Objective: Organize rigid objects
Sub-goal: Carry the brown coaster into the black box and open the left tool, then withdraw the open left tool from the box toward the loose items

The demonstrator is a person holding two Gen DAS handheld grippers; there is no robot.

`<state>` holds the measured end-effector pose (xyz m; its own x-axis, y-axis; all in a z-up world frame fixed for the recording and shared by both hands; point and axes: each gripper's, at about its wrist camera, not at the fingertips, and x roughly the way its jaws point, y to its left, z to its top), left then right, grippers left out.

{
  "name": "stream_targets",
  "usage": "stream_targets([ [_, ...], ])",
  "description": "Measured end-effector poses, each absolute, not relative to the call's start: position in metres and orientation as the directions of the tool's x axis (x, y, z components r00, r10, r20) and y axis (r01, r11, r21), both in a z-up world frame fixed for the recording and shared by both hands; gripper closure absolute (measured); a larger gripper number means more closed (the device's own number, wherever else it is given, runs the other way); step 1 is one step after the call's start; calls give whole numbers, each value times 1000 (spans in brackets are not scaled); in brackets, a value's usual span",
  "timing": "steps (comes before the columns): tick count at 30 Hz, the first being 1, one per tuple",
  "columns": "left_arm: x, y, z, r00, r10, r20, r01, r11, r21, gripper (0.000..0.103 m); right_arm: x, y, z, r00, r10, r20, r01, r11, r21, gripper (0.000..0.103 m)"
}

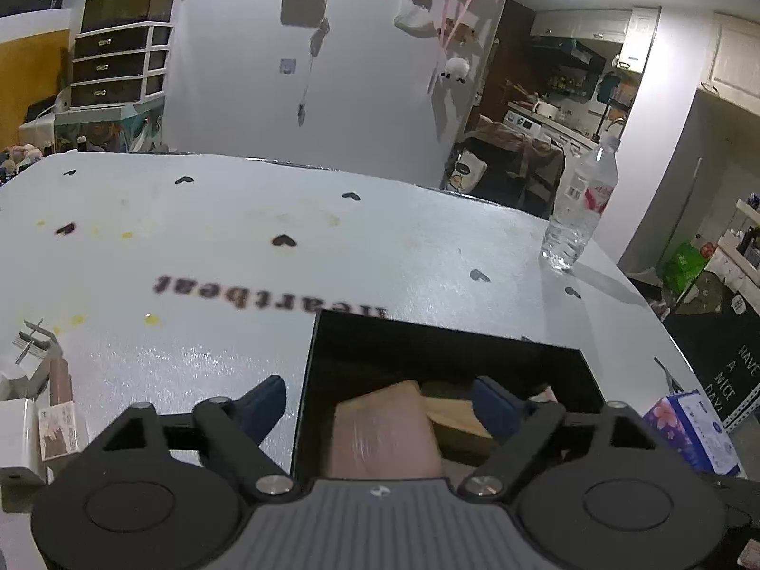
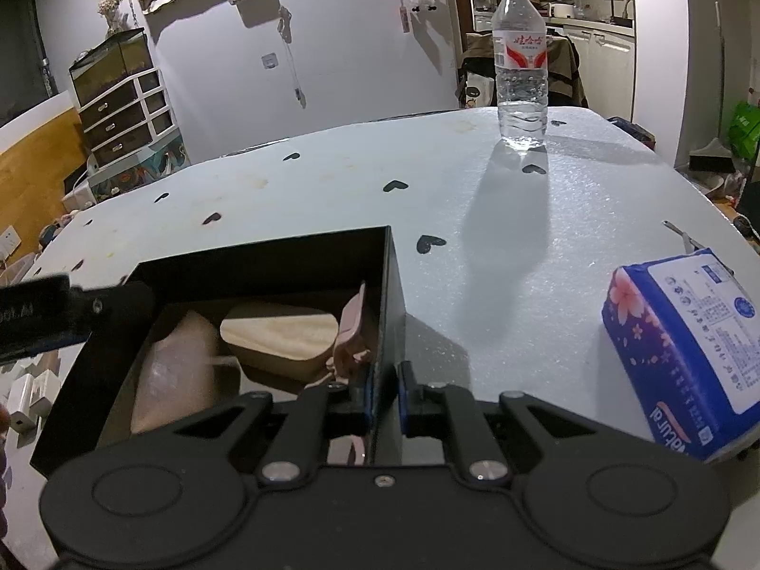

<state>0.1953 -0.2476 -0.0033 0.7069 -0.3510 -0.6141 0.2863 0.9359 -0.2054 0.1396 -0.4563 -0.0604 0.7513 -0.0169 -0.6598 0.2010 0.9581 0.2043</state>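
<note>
A black open box (image 1: pixel 427 337) (image 2: pixel 285 251) sits on the white table. Inside lie a pink wrapped block (image 1: pixel 380 432) (image 2: pixel 175 370), a wooden heart-shaped piece (image 2: pixel 280 337) (image 1: pixel 456 415) and a pink clip (image 2: pixel 351 327). My left gripper (image 1: pixel 380 403) is open, hovering over the box's near left part, above the pink block, and holds nothing. My right gripper (image 2: pixel 384 394) is shut on the box's right wall, one finger inside and one outside. The left gripper's arm shows at the left of the right wrist view (image 2: pixel 57 318).
A clear water bottle (image 1: pixel 582 204) (image 2: pixel 521 61) stands at the table's far right. A blue tissue pack (image 2: pixel 688 351) (image 1: pixel 688 427) lies right of the box. Small boxes and a metal clip (image 1: pixel 33 337) lie at the left table edge.
</note>
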Motion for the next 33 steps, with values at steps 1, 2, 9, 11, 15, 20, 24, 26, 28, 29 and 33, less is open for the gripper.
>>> stream_targets([
  [1,195,-248,-4,700,-355,-620,293,934,-204,17,140,-456,-60,751,-18,-660,201,958,203,92],
  [2,194,-247,-4,691,-362,-626,300,931,-207,17,140,-456,-61,751,-18,-660,201,958,203,92],
  [9,188,-244,-10,633,-381,-674,348,918,-191,17,140,-457,-61,751,-18,-660,203,958,204,92],
  [11,187,-243,-14,607,-381,-697,374,911,-171,17,140,-456,-61,750,-19,-661,203,958,203,92],
  [15,189,-243,-21,555,-359,-750,429,896,-112,13,140,-456,-61,750,-20,-661,203,958,202,92],
  [20,198,-252,-28,452,-346,-822,539,840,-57,8,140,-456,-61,750,-23,-662,206,958,200,92],
  [24,207,-263,-37,410,-303,-860,599,801,4,6,140,-456,-62,749,-24,-663,209,957,201,92],
  [26,215,-266,-39,359,-307,-881,613,790,-25,6,141,-456,-61,747,-25,-664,210,957,200,92],
  [28,220,-270,-40,316,-306,-898,632,774,-41,6,141,-456,-61,747,-26,-665,210,957,198,92],
  [29,223,-271,-41,287,-308,-907,638,767,-59,6,141,-456,-61,747,-27,-665,210,958,197,92],
  [33,239,-274,-47,212,-253,-944,612,788,-74,6,141,-456,-61,746,-28,-665,211,957,197,92],
])
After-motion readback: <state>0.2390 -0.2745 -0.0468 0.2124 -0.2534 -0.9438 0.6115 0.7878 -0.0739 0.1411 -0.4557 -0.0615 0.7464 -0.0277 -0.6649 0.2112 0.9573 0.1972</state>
